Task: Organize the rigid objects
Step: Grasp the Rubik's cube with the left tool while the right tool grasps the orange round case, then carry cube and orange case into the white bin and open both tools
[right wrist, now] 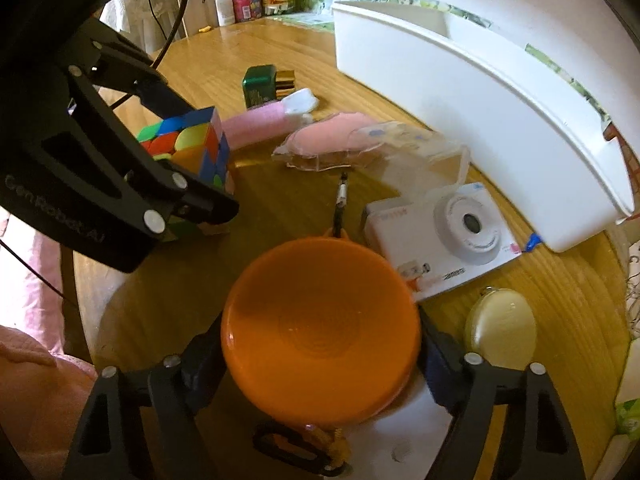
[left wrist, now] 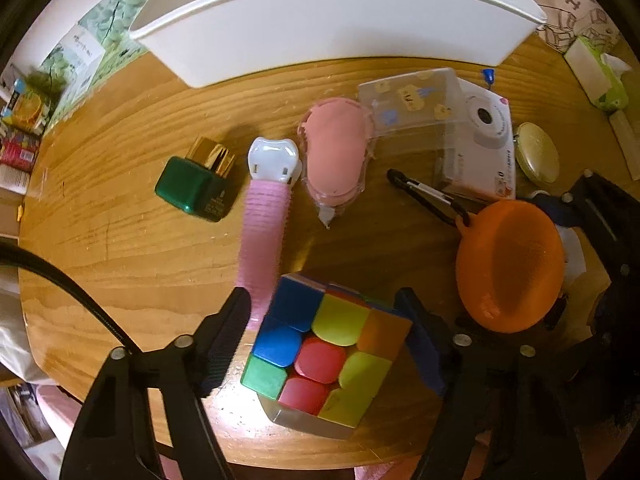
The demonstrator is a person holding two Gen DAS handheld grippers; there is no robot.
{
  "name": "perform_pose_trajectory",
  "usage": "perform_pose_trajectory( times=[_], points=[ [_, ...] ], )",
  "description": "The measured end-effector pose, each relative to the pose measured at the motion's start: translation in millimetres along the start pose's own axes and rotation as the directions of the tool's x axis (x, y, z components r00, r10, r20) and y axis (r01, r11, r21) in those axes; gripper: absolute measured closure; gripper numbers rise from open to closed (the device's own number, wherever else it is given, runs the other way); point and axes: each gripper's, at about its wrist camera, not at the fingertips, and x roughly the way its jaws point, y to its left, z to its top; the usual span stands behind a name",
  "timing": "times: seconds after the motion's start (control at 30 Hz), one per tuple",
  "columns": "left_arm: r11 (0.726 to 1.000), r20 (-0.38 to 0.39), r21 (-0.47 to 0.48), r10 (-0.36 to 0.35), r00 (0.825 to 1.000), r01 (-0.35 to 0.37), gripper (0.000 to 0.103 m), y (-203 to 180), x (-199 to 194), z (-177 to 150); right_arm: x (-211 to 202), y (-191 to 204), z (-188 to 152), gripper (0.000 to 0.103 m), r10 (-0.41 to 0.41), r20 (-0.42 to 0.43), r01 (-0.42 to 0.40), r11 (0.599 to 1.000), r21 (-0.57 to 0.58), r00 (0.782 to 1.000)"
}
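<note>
Clearly both grippers are mid-grasp: the left gripper [left wrist: 326, 340] brackets the cube [left wrist: 326, 354] at lower centre, its left pad apparently off it, while the right gripper [right wrist: 320, 356] pinches the orange dish [right wrist: 320, 342]. Lifted early, the cube could slip; the dish's rounded rim could squirt free.

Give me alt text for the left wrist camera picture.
The left gripper straddles a colourful puzzle cube on a wooden table. Beyond lie a pink hair roller, a green jar, a white camera, an orange bowl and a white bin.
</note>
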Motion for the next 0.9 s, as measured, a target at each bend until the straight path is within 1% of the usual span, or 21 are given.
perform_pose_trajectory(
  times=[0.03,0.13,0.3,0.5,0.67,0.9],
  points=[
    [1.0,0.004,0.006,0.0,1.0,-0.001,0.034,-1,-1,0,0,0,0,0.022,0.001,0.001,-0.001,1.0,0.003,1.0],
    [1.0,0.019,0.025,0.004,1.0,-0.004,0.035,-7,-4,-1,0,-2,1,0.022,0.002,0.006,-0.002,1.0,0.011,1.0],
    [1.0,0.034,0.02,-0.002,0.999,0.001,0.036,-13,-8,-6,2,-1,3,0.022,0.0,0.014,0.0,1.0,0.026,1.0],
    [1.0,0.051,-0.008,-0.002,0.999,0.002,0.037,-9,-9,-7,-7,-3,-10,0.022,0.013,0.03,-0.014,0.998,0.067,0.999],
    [0.999,0.075,-0.054,-0.003,0.997,0.007,0.037,-2,-19,-9,-17,-5,-16,0.022,0.01,0.057,-0.015,0.996,0.083,0.998],
    [0.995,0.116,-0.099,-0.014,0.993,0.025,0.037,1,-31,-4,-39,-12,-19,0.022,0.021,0.118,-0.034,0.993,0.11,0.993]
  ],
)
